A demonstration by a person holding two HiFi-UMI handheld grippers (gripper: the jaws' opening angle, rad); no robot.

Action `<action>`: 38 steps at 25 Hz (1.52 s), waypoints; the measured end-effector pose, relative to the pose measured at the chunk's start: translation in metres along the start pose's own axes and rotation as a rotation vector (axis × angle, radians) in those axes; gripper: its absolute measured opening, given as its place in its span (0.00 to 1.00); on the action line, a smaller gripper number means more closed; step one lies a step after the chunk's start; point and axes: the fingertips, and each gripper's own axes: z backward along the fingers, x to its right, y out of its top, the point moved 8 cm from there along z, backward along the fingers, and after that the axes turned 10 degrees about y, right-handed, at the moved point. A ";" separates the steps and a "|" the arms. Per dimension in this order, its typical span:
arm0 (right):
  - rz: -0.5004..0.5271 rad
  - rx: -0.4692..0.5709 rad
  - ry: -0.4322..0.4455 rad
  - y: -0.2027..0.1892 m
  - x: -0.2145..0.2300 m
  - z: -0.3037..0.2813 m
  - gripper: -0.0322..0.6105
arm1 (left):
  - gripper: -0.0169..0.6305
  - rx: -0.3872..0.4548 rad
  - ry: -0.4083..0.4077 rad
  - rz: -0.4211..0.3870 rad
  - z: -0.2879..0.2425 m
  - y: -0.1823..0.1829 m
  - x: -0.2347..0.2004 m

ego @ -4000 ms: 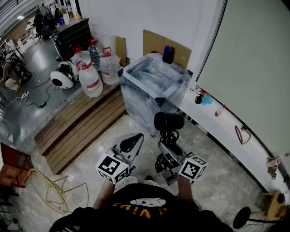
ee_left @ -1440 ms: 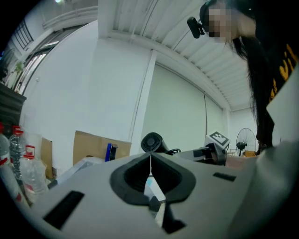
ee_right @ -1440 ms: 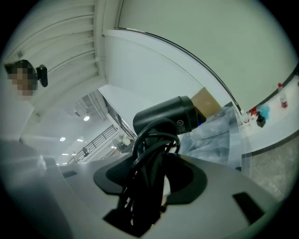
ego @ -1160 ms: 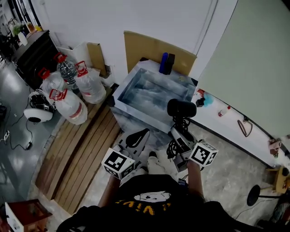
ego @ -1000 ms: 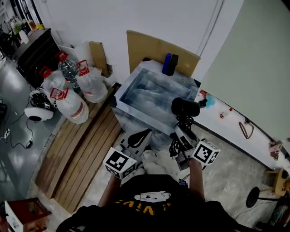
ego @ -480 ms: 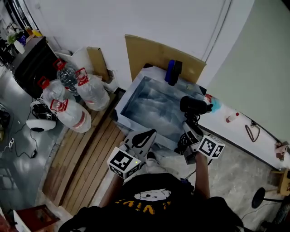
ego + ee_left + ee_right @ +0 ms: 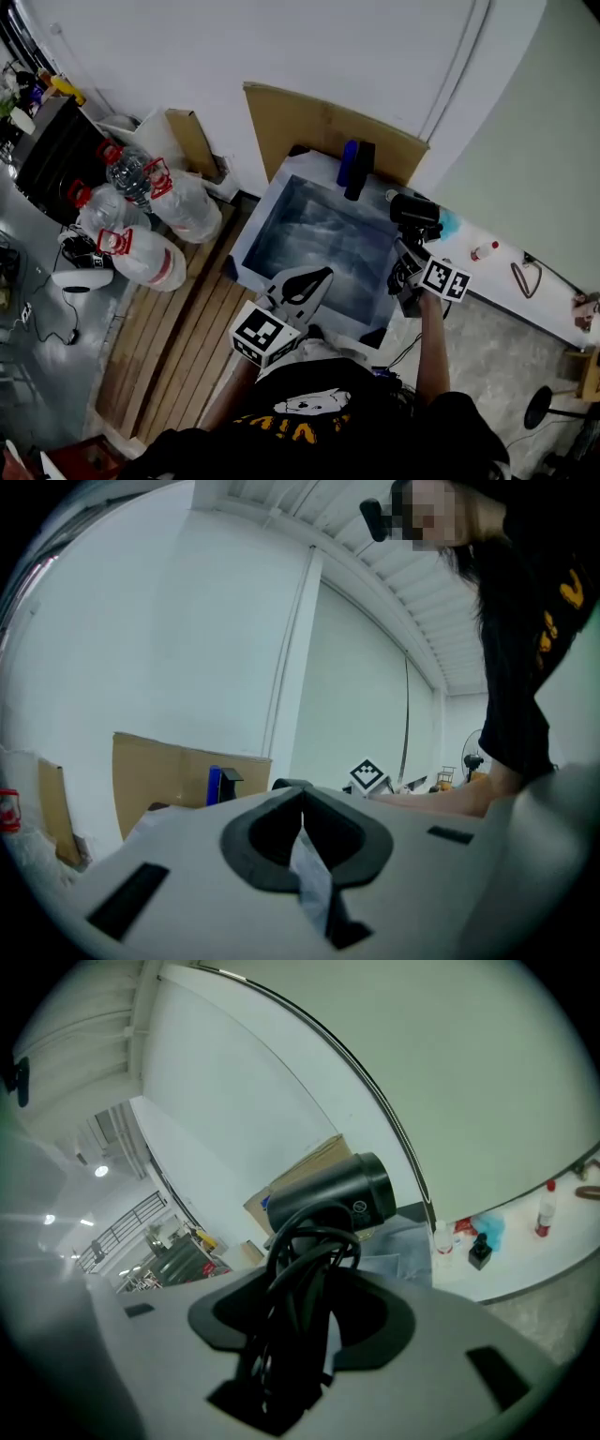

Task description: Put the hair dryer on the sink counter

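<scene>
Hair dryer [image 7: 412,208] – clamped by handle in right gripper [image 7: 406,265], arm stretched forward, dryer just beyond jaws at sink [image 7: 272,202] corner beside counter [image 7: 502,267] | barrel level, long axis crosswise to jaws | bunched cord [image 7: 300,1316] between jaws seen only in right gripper view | left gripper [image 7: 302,284] held near body, jaws pressed together, empty.

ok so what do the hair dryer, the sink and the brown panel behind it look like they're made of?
Hair dryer: probably black plastic; smooth semi-matte barrel with a soft highlight. Its cord looks rubbery.
Sink: stone or a marble-look acrylic, can't tell which; bluish-white veined walls with some sheen.
Brown panel: likely cardboard; flat matte tan sheet with a vertical crease.
</scene>
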 end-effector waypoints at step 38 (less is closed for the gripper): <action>0.079 -0.093 -0.276 0.045 0.135 -0.104 0.48 | 0.04 -0.108 0.133 -0.002 -0.035 -0.008 -0.029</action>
